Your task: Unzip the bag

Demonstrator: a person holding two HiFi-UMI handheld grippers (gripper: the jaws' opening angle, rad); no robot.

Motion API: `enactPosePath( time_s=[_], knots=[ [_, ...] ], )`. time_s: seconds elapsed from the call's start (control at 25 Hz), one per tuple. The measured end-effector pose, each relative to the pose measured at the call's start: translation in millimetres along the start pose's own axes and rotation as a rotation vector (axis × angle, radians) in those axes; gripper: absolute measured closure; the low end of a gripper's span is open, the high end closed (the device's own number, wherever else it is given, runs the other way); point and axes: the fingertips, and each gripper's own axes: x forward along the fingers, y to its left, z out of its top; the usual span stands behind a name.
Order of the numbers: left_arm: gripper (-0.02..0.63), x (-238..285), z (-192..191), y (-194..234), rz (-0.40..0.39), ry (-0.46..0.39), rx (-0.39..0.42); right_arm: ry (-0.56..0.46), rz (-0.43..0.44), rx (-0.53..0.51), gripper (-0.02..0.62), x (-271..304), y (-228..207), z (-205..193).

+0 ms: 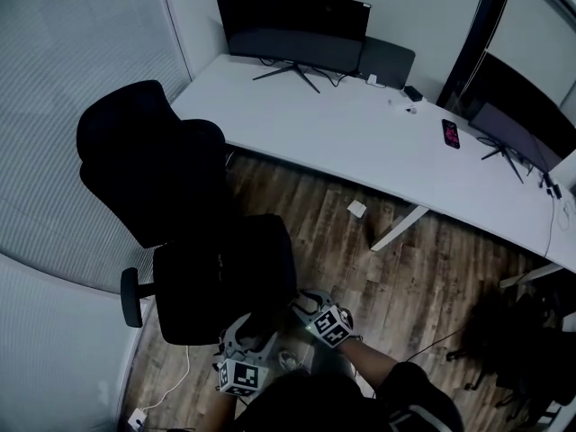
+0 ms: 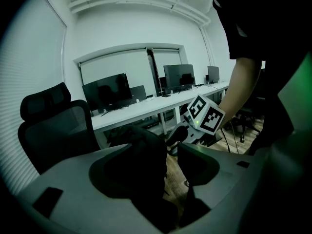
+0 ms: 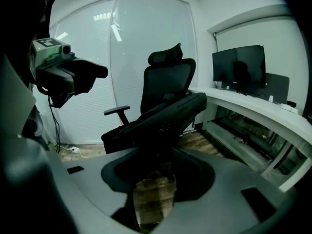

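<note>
While the black bag (image 1: 225, 273) slumps on the chair (image 1: 144, 151), the left hand-held gripper (image 2: 163, 179) and right hand-held gripper (image 3: 155, 189) gape at its edge.

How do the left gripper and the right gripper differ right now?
The left gripper has the black bag between its jaws; between the right gripper's jaws mostly wooden floor shows. In the head view, the left gripper sits nearer the person than the right gripper. Both have jaws apart, at the bag on the chair.
</note>
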Motion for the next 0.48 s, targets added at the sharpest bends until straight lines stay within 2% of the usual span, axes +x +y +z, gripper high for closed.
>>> enactPosePath(
  time_s=[0.28,0.48],
  knots=[
    [0.322,16,-12,-6,-0.02,0.047,-0.011,-0.035,-0.004,-0.002,0.417,21,-9,2],
    [0.322,26,-22,-10,-0.034,0.075,0.006,-0.039,0.008,-0.048,0.502,20,-6,-3]
  ],
)
